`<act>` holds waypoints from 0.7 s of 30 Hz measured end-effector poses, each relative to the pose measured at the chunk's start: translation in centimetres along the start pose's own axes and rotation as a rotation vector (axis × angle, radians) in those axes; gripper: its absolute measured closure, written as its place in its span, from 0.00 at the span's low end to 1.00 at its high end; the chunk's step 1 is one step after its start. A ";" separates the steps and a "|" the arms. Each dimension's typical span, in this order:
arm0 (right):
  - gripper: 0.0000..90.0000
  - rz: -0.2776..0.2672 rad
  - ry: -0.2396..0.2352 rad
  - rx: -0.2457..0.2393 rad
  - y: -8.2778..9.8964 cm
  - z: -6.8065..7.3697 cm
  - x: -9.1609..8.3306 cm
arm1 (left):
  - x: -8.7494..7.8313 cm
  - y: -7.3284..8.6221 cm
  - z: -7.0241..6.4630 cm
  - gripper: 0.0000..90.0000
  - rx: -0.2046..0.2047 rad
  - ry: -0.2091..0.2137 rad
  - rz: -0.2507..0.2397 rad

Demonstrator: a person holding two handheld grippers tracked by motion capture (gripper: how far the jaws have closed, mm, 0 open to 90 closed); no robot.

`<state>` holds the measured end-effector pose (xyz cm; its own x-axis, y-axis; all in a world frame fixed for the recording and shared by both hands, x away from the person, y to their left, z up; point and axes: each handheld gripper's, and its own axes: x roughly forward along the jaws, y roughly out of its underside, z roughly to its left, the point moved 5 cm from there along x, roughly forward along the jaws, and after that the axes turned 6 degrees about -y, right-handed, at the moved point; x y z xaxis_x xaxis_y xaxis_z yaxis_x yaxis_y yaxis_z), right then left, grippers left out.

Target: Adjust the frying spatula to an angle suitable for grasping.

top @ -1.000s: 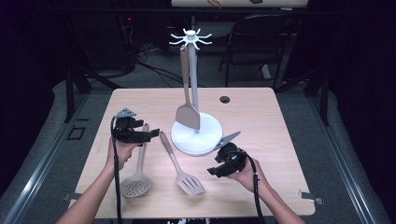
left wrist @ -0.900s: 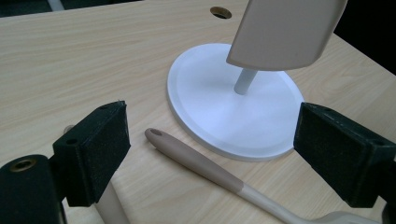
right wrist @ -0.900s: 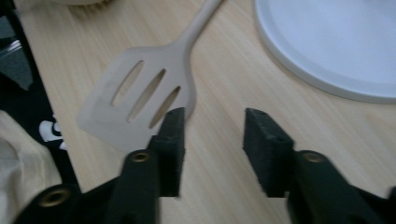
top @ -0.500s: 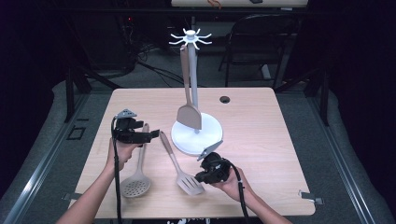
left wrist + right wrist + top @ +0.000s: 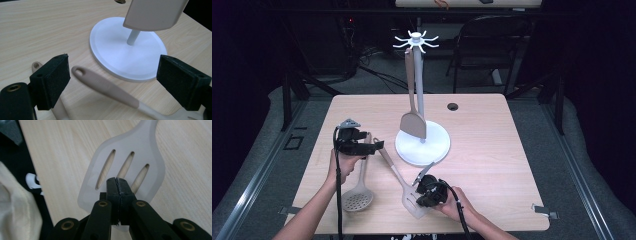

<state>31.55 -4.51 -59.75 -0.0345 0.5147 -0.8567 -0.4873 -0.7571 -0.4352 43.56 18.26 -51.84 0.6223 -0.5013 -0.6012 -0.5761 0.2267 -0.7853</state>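
Observation:
A slotted spatula (image 5: 399, 180) lies on the table, its blade (image 5: 125, 152) toward the front edge. My right gripper (image 5: 419, 198) hovers just over that blade. Its jaws have just been closing and now meet, shut (image 5: 117, 182), with nothing between the pads. My left gripper (image 5: 374, 146) stands open (image 5: 112, 80) above the spatula's handle (image 5: 105, 86) and the handle (image 5: 37, 66) of a skimmer spoon (image 5: 358, 197), gripping neither. A white utensil stand (image 5: 422, 145) holds a hanging turner (image 5: 413, 122) at the table's middle.
The stand's round base (image 5: 120, 57) lies just beyond my left gripper, with the turner's blade (image 5: 155, 13) hanging above it. A small cable hole (image 5: 453, 106) sits at the table's back. A folding chair (image 5: 492, 45) stands behind the table.
My right gripper has moved left and down from beside the stand's base to the spatula's blade, and its jaws have shut. The left gripper has kept still.

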 end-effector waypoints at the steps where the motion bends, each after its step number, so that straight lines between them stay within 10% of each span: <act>1: 1.00 -0.004 0.001 0.007 0.0 -0.1 0.0 | 0.0 0.1 0.0 0.13 -0.004 -0.003 0.000; 21: 1.00 -0.007 0.014 -0.002 0.2 -0.2 -0.1 | 3.0 3.5 0.9 0.21 -0.121 -0.024 0.148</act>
<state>31.64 -4.78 -59.77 -0.0193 0.5144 -0.8573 -0.4856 -0.7544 -0.4417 43.90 18.29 -56.53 0.5379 -0.4498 -0.7130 -0.7207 0.1933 -0.6657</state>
